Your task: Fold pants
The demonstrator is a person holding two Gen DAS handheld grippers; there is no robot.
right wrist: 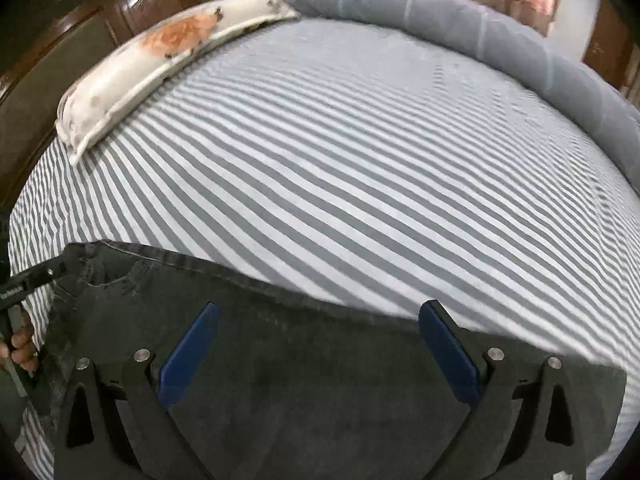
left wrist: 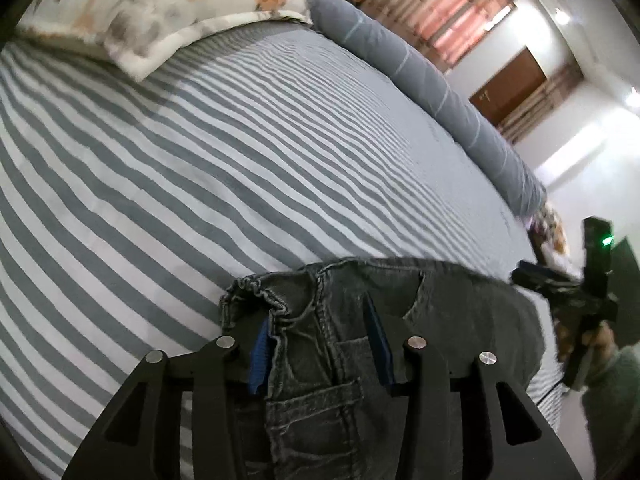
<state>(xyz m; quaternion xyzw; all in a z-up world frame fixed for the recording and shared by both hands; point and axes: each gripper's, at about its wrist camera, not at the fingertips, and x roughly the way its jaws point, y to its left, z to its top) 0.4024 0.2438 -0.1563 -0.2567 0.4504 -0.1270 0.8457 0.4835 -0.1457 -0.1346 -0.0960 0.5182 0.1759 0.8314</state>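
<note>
Crosswise, pants (right wrist: 280,360) span bed — left gripper (left wrist: 320,344) pinches waistband, right gripper (right wrist: 316,344) spread.

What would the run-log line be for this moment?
left gripper: astride jeans waistband | right gripper: open above jeans | striped sheet: beneath

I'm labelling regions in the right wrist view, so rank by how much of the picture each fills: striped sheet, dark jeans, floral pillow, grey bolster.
1. striped sheet, by far the largest.
2. dark jeans, inflated by nearness to the camera.
3. grey bolster.
4. floral pillow, close to the bolster; unsure.
</note>
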